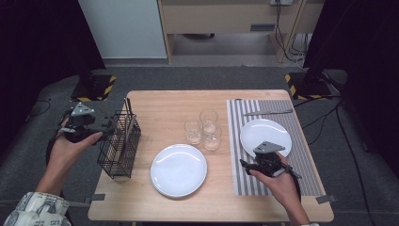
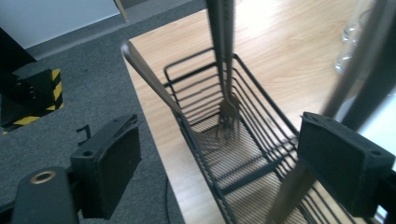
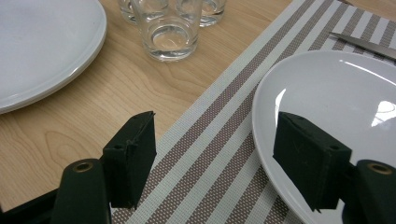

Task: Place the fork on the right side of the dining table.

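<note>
Left gripper: black jaws spread and empty, held at the rim of the black wire cutlery basket on the table's left edge, likely lined up to draw out a piece
Cutlery: a steel fork stands tines down in the basket, and a flat steel handle leans over its rim, both loose between the jaws; a blurred handle crosses just in front of one pad, contact unclear
Right gripper: jaws apart, gripping nothing, hovering low over the near rim of the white round plate on the grey striped placemat, seemingly waiting at the place setting
Steel knife: lies on the mat beyond that plate
Wooden table: a second white plate sits near its centre, three clear glass tumblers clustered just beyond it
</note>
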Demonstrator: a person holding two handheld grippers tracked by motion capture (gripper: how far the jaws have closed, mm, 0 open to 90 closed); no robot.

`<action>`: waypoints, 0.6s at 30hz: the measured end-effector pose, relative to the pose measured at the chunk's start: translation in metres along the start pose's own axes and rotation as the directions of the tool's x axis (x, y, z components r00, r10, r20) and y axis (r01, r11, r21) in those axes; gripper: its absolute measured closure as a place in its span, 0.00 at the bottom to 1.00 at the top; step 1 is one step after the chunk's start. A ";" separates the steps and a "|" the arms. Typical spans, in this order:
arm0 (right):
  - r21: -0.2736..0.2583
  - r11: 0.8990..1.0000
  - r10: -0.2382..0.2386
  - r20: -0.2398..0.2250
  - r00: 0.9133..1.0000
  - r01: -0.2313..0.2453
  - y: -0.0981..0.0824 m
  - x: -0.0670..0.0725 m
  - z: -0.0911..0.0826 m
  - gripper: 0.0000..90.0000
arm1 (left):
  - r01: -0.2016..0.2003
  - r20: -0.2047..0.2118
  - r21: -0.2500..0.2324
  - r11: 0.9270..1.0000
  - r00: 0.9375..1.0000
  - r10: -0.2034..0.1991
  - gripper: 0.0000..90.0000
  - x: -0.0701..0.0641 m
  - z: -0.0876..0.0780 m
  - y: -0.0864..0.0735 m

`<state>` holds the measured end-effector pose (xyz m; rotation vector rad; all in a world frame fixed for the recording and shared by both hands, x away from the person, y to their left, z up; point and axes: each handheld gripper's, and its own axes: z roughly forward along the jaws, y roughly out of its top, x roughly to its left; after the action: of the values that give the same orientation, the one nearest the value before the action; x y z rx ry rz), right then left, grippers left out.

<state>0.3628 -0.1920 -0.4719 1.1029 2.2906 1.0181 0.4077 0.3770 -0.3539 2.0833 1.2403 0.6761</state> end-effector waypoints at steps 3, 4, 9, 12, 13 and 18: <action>0.003 1.000 -0.001 0.003 1.000 0.001 0.000 -0.001 0.000 0.33 | 0.005 0.001 0.001 1.000 1.000 -0.005 0.16 0.007 0.006 0.004; 0.001 1.000 -0.001 0.004 1.000 0.001 -0.001 -0.001 0.000 0.33 | 0.002 -0.006 0.005 1.000 1.000 -0.002 0.16 0.009 0.008 0.005; 0.008 1.000 0.002 0.002 1.000 -0.002 -0.002 -0.002 0.003 0.33 | 0.014 0.008 0.002 1.000 1.000 -0.014 0.20 0.019 0.017 0.010; 0.010 1.000 0.006 0.002 1.000 -0.006 -0.003 -0.003 0.004 0.33 | 0.023 0.012 0.007 1.000 1.000 -0.023 0.25 0.024 0.023 0.013; 0.011 1.000 0.009 0.004 1.000 -0.009 -0.003 -0.003 0.004 0.33 | 0.027 0.014 0.008 1.000 1.000 -0.027 0.26 0.026 0.025 0.014; 0.011 1.000 0.010 0.006 1.000 -0.010 -0.004 -0.005 0.004 0.33 | 0.067 0.033 -0.014 0.998 0.997 -0.067 0.37 0.033 0.034 0.018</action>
<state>0.3667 -0.1957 -0.4776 1.1206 2.2909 1.0062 0.4564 0.3915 -0.3603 2.0234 1.2772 0.6174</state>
